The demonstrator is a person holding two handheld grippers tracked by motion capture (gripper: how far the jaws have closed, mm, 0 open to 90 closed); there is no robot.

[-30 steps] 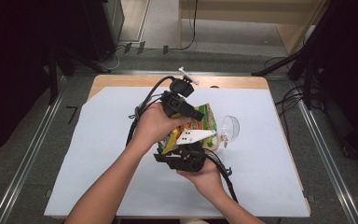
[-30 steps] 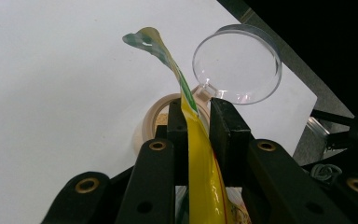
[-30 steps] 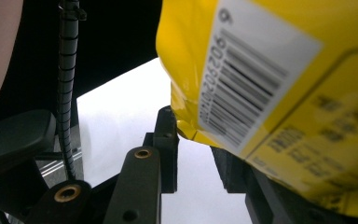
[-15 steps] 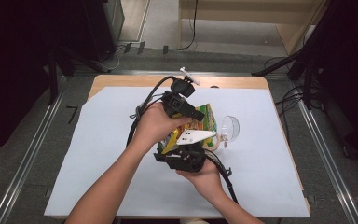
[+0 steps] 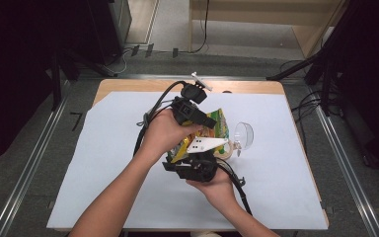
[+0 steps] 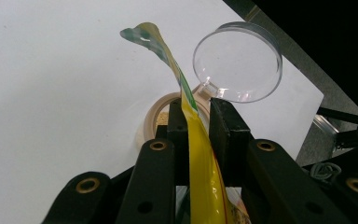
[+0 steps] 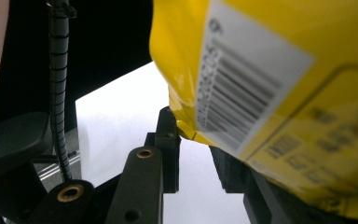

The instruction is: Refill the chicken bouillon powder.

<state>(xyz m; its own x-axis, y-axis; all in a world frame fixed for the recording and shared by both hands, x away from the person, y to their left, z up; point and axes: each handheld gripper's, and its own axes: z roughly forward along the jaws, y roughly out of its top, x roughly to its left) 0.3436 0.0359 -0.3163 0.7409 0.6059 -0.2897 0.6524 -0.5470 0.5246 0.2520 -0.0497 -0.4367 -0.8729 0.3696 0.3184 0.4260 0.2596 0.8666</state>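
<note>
Both grippers held a yellow bag (image 5: 205,136) above the cup (image 5: 225,148), which sat mid-table on the white sheet (image 5: 79,173). The left gripper (image 6: 198,122) was clamped on the bag's thin top edge, just above the cup in its own view; the clear lid (image 6: 237,61) stood hinged up just behind the cup. The right gripper (image 7: 193,156) took the bag's lower corner; its jaws looked closed on the film, though the right pad was mostly hidden behind the bag, so the grip there is probably firm but not confirmed.

Judgement on the step: this looked like pouring the bag's contents into the cup. To do it well, keep the open corner directly over the cup's mouth, tilt with the right gripper while the left steadies the top edge, and keep clear of the lid so it does not get knocked shut.

Writing: a barcode label (image 7: 242,88) on the bag's back, digits blurred; panel text beside it unreadable; no brand legible
</note>
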